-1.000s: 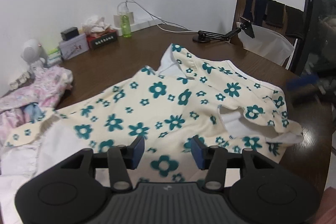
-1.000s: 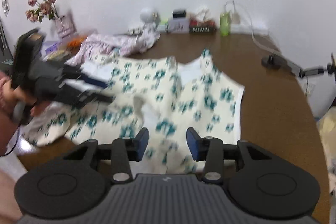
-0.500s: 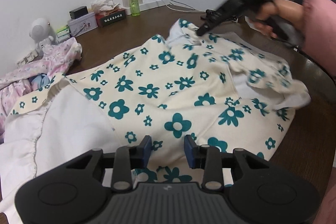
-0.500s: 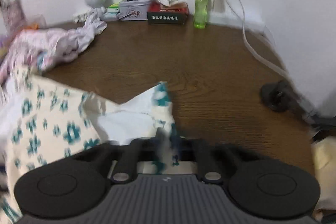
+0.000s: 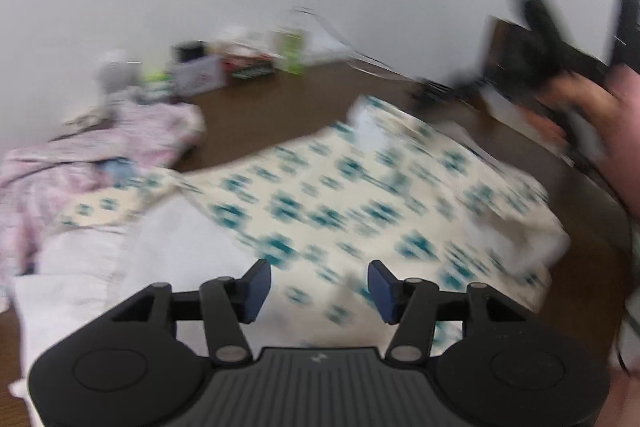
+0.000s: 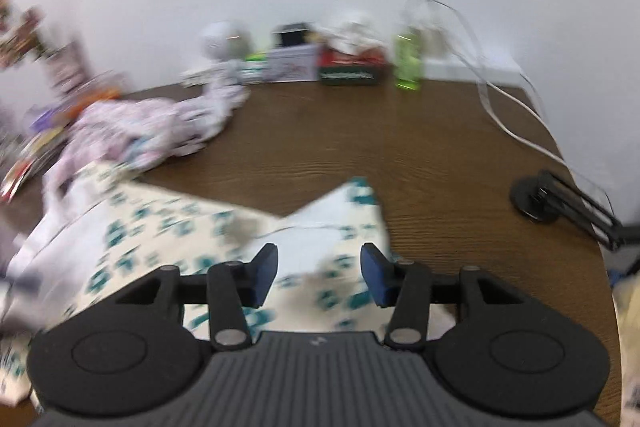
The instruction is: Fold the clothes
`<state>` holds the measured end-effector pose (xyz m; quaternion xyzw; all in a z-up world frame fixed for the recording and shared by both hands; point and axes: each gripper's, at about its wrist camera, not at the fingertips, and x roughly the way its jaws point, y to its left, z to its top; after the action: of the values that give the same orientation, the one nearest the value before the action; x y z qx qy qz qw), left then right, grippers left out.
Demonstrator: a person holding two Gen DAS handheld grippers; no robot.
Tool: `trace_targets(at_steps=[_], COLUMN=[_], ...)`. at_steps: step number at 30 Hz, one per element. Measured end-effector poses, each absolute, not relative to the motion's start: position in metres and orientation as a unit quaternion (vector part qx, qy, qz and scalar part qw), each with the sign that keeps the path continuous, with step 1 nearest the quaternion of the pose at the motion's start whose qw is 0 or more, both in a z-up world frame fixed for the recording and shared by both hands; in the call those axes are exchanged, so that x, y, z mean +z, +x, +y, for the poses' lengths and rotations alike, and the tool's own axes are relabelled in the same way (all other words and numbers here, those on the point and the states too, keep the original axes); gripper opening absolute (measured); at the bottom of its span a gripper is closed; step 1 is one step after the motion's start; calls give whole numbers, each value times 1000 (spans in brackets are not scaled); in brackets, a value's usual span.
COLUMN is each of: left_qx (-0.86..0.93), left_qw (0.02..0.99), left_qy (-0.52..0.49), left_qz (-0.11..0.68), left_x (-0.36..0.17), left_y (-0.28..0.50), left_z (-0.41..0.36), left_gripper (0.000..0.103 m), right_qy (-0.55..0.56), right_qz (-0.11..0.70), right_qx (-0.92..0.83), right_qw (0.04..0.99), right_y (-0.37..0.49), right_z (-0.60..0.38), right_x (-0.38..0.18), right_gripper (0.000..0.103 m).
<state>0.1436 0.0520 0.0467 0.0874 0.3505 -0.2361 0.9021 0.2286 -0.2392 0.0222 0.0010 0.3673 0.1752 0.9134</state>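
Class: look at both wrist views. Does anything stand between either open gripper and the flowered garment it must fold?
Nothing visible does. The left gripper and right gripper are both open directly over the flowered garment, with only air between. The pink clothes lie off to the side.

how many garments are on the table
2: the cream flower-print garment spread in front of both claws, and a pink patterned garment bunched at the table's far left. More could be hidden underneath.

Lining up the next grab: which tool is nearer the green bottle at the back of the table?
Right. The right tool faces the green bottle across bare wood, over the floral garment's far corner. The left tool sits at the garment's near edge, cloth between.
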Motion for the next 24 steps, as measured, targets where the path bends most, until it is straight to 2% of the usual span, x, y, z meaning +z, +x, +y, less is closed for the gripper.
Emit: trace_targets(at_steps=[5,11,12,13,14,16,21,24], left_qx=[-179,-113,-113,-115,-119,-116,-116,-116], left_qw=[890,884,881,877,872,870,870,870], left_qy=[-68,-137,-150,-163,-177,-186,-215,-233], left_qz=[413,433,435,437,440,442,428,418], left_x=[43,24,20,16,11,2,-2,-4], left_y=[236,298,304,310,315,321,321,320], left_z=[83,90,92,94,96,97,100,103], left_gripper=[51,49,47,35,17,3,2,2], right_qy=[38,99,110,122,133,149,155,169], right_qz=[406,462,465,467,469,471,465,458], right_qx=[220,206,207,208,209,209,212,219], right_qw=[886,857,854,851,848,844,845,845], right_y=[249,304,307,310,313,314,306,305], right_z=[-200,-177,-177,-178,-178,-182,-200,-207], right_x=[28,-1,-7,-12,-18,-26,-35,-36], right_gripper=[48,47,45,36,18,4,2,5])
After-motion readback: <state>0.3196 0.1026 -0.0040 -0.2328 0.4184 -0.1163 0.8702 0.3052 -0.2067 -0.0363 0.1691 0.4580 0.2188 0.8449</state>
